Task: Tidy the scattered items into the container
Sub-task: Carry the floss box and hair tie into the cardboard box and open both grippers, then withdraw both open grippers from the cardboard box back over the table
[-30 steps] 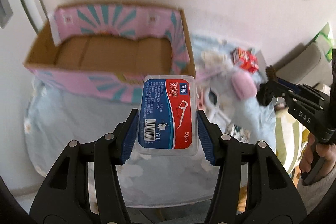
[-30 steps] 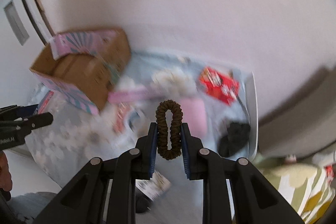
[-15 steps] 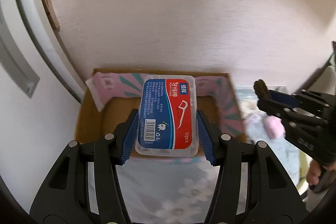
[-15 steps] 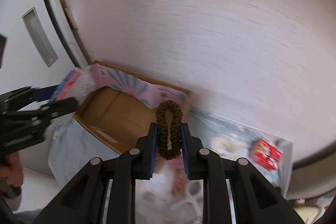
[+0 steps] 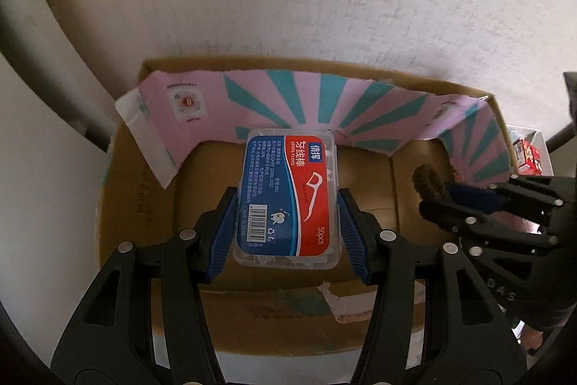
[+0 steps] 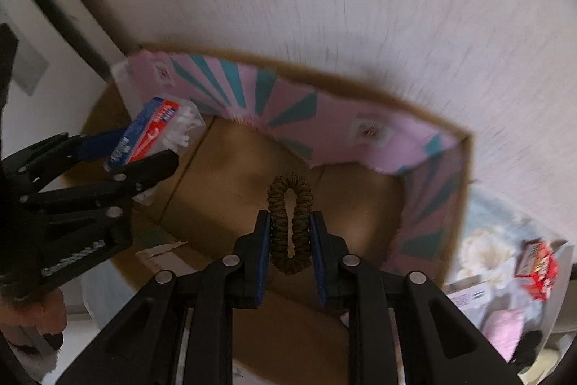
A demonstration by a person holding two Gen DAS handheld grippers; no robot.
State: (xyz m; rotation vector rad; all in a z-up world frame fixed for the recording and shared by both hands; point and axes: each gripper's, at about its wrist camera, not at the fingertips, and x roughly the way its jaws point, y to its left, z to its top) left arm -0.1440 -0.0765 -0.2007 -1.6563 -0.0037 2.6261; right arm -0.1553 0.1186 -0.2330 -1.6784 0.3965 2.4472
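The left gripper [image 5: 286, 222] pinches the dental floss box [image 5: 288, 197] and the right gripper [image 6: 290, 240] squeezes a brown hair tie [image 6: 289, 222], both over the empty cardboard box [image 5: 360, 74]. A red packet [image 6: 537, 271] and other things wait outside.

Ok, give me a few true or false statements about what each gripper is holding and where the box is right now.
1. The left gripper holds a dental floss box. True.
2. The right gripper is empty. False: it is shut on a brown hair tie.
3. Both grippers are over the open cardboard box. True.
4. The cardboard box already holds several items. False: the floor that shows is bare.
5. The floss label is green. False: it is red and blue.
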